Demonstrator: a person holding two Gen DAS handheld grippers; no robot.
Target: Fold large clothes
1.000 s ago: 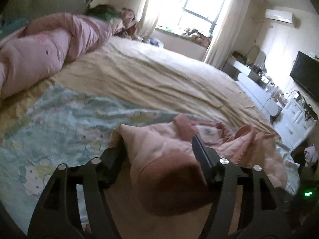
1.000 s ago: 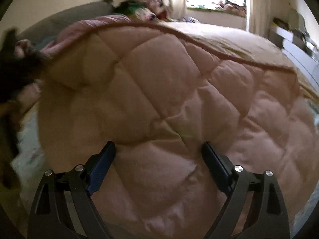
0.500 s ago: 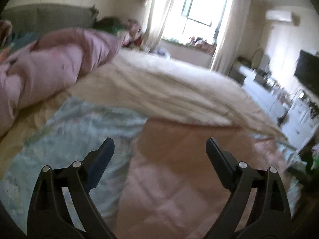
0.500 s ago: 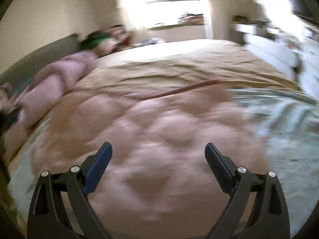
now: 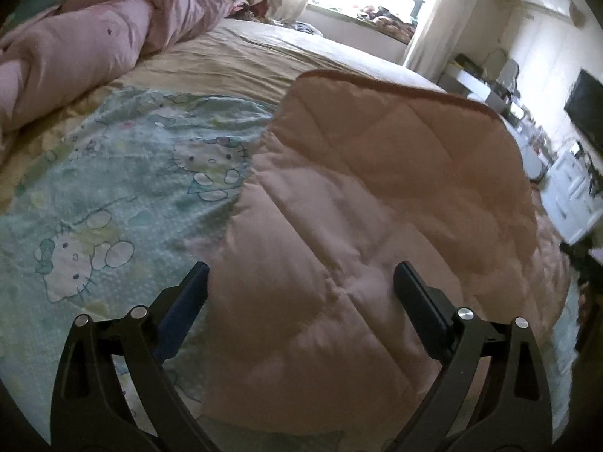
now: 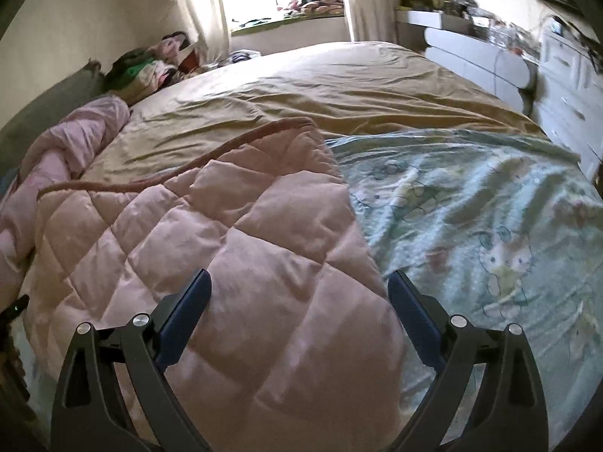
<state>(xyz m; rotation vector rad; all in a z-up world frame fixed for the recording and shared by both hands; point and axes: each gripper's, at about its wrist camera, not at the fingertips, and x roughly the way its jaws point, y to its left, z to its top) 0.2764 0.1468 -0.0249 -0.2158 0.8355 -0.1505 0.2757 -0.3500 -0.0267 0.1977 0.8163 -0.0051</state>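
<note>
A pink quilted garment (image 5: 377, 203) lies spread flat on the bed, over a pale green cartoon-print sheet (image 5: 113, 188). It also shows in the right wrist view (image 6: 226, 248), with its darker trimmed edge at the far side. My left gripper (image 5: 301, 286) is open and empty, hovering just above the garment's near part. My right gripper (image 6: 299, 293) is open and empty above the garment's near right part, beside the green sheet (image 6: 471, 207).
A rolled pink duvet (image 5: 75, 45) lies along the bed's left side. A tan bedspread (image 6: 320, 86) covers the far half. Clothes are piled (image 6: 147, 64) near the window. White drawers (image 6: 565, 86) and a television (image 5: 586, 105) stand at the right.
My left gripper let go of the bunched garment and opened. The garment now lies spread flat. Both grippers have pulled back and lifted a little.
</note>
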